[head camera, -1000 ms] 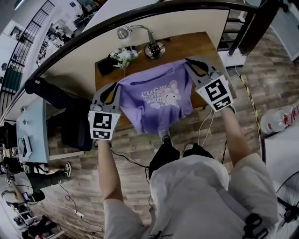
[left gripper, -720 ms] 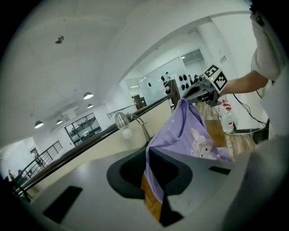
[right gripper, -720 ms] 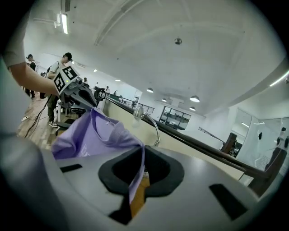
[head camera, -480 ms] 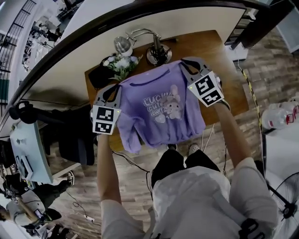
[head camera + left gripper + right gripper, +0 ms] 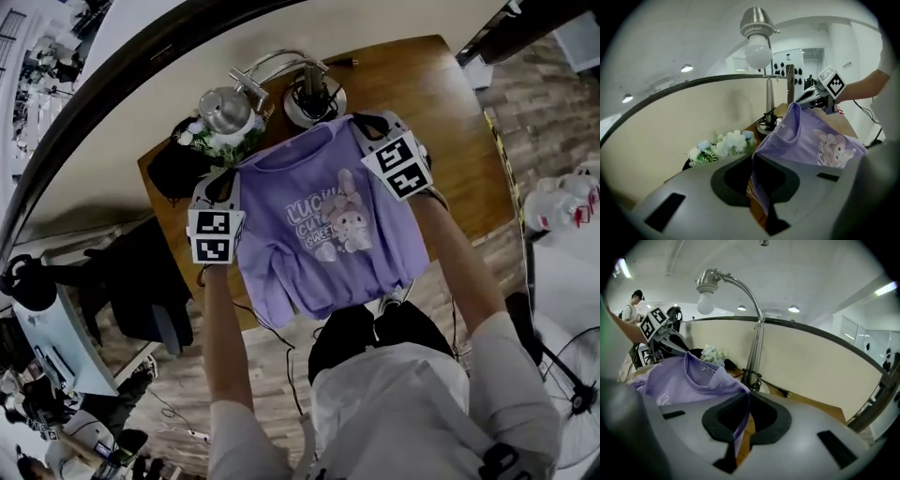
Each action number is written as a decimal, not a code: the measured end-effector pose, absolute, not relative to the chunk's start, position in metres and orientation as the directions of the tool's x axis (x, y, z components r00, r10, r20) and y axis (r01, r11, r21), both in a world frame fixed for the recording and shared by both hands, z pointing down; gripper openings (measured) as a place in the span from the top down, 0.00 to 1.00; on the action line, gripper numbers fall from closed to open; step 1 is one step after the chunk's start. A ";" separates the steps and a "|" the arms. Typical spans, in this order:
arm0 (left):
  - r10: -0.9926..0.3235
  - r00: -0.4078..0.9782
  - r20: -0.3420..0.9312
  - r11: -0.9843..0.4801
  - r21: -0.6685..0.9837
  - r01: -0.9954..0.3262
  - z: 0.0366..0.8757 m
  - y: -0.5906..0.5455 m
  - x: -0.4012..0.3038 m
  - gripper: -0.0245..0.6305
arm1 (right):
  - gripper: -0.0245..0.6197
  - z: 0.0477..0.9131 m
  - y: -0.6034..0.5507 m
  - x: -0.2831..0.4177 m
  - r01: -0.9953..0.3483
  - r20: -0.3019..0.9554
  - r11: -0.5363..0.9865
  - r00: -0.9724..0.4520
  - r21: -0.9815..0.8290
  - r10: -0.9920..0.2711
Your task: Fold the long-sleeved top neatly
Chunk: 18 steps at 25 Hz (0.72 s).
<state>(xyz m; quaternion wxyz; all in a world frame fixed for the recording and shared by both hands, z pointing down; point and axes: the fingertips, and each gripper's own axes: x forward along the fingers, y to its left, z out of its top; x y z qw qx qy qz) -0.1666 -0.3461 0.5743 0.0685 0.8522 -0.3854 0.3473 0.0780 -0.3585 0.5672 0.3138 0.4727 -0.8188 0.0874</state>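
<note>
A purple long-sleeved top (image 5: 319,234) with a cartoon rabbit print faces up, stretched between both grippers above the wooden table (image 5: 450,112). My left gripper (image 5: 223,180) is shut on the top's left shoulder, and my right gripper (image 5: 364,124) is shut on its right shoulder. The hem hangs past the table's near edge. In the left gripper view the left gripper (image 5: 756,161) pinches a fold of the purple top (image 5: 811,136), with the right gripper (image 5: 820,96) beyond. The right gripper (image 5: 744,401) likewise pinches the top (image 5: 689,380) in its own view.
A chrome desk lamp (image 5: 305,94) stands at the table's back, its head (image 5: 223,108) bent left over a bunch of white flowers (image 5: 202,141). A black pouch (image 5: 173,169) lies at the back left corner. Cables trail on the floor, and a person (image 5: 633,305) stands far off.
Both grippers have moved down and forward with the top. The top, which hung in front of the table, now spreads flatter over the tabletop, closer to the lamp.
</note>
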 end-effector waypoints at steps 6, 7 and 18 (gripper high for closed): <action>-0.588 0.435 0.682 -0.657 -0.090 -0.748 0.613 -0.360 -0.162 0.90 | 0.91 0.616 -0.372 0.082 -0.880 0.693 0.471 -0.303 0.058 -0.653; -0.585 0.440 0.681 -0.646 -0.065 -0.760 0.618 -0.361 -0.162 0.90 | 0.91 0.622 -0.373 0.082 -0.887 0.700 0.459 -0.300 0.045 -0.649; -0.576 0.466 0.672 -0.582 0.063 -0.811 0.641 -0.371 -0.166 0.89 | 0.88 0.651 -0.376 0.080 -0.882 0.756 0.470 -0.295 0.018 -0.584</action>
